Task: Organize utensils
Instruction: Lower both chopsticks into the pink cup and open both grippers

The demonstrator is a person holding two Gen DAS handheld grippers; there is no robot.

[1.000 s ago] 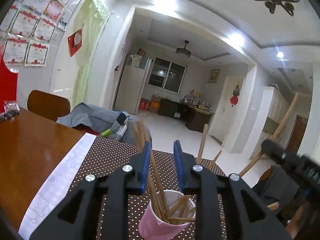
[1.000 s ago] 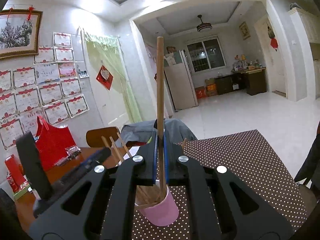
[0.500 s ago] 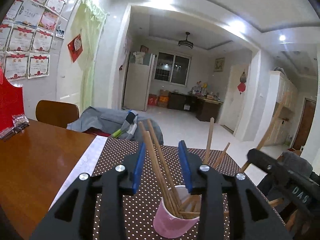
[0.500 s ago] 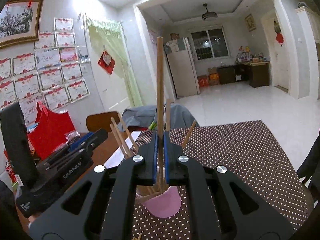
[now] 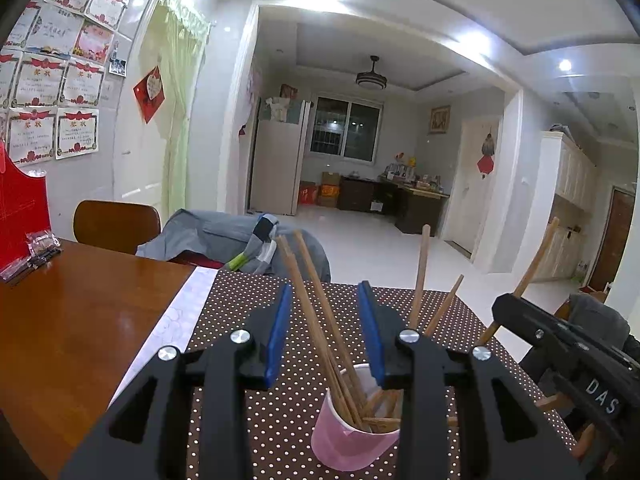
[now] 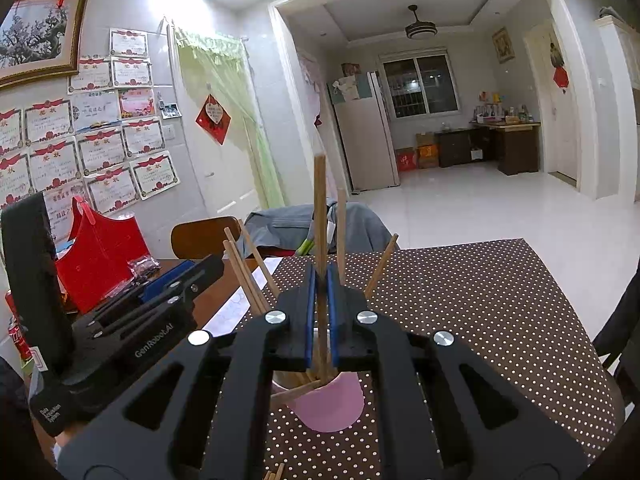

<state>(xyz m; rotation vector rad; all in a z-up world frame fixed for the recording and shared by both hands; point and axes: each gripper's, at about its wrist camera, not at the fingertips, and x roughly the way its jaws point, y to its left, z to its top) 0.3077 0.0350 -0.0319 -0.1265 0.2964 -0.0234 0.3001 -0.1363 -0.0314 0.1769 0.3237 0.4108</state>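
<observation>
A pink paper cup point(image 5: 352, 438) point(image 6: 334, 404) stands on the brown dotted placemat point(image 5: 280, 420) and holds several wooden chopsticks point(image 5: 316, 320). My left gripper point(image 5: 325, 330) is open, its blue pads on either side of two leaning chopsticks without touching them. My right gripper point(image 6: 320, 312) is shut on one upright wooden chopstick point(image 6: 320, 208) whose lower end reaches into the cup. In the left wrist view the right gripper point(image 5: 560, 348) shows at the right with that chopstick point(image 5: 538, 256).
The brown wooden table point(image 5: 72, 320) extends left, with a red bag point(image 6: 96, 248) and a small packet point(image 5: 36, 248) on it. A wooden chair point(image 5: 116, 226) and grey clothes point(image 5: 224, 240) lie behind. Loose chopstick ends point(image 6: 274, 474) lie near the front edge.
My left gripper has opened wider around the leaning chopsticks. My right gripper has lowered its chopstick farther into the cup.
</observation>
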